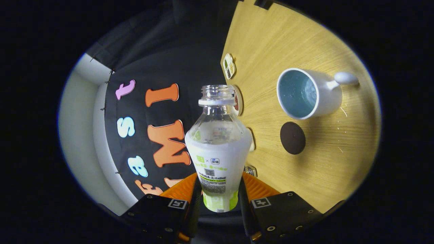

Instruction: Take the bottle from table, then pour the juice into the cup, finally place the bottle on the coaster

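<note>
My gripper [218, 189] is shut on the lower body of a plastic bottle [218, 149], one finger on each side of its white label. The bottle has a clear shoulder and an uncapped mouth [217, 90]. The whole view is rolled, so the wooden table [339, 152] stands like a wall beside the bottle, and the bottle lies roughly parallel to it. A white cup [305, 93] with a blue inside and a rounded handle stands on the table beyond the fingers, off to the side of the bottle's neck. A round dark brown coaster [292, 138] lies next to the cup, nearer the fingers.
Several small flat pieces lie along the table's edge behind the bottle, among them one with coloured squares [229, 65] and a round one [238, 100]. A small shiny thing [250, 170] sits by a finger. The black booth wall [162, 61] is on the other side.
</note>
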Demonstrator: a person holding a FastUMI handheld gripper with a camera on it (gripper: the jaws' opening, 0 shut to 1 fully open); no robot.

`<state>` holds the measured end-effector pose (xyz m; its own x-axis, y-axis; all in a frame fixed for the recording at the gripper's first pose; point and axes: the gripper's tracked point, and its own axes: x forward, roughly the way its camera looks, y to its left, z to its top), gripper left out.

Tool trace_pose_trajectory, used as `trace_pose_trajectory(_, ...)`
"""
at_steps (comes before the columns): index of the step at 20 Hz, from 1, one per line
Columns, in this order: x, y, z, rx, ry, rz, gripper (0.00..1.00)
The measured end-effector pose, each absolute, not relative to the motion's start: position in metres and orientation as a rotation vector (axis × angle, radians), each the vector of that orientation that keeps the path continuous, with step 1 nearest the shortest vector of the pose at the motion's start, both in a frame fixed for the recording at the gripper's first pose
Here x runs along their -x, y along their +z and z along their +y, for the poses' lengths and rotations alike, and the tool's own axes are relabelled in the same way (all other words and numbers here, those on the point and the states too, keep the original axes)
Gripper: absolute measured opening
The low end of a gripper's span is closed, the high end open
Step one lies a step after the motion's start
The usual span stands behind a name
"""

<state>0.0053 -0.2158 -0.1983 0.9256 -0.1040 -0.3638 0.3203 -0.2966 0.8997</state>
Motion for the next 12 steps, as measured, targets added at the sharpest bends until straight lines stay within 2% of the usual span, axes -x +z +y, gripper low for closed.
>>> trace_pose_trajectory(12,-0.018,-0.196,-0.231,-1.290,-0.404,0.274,0.54)
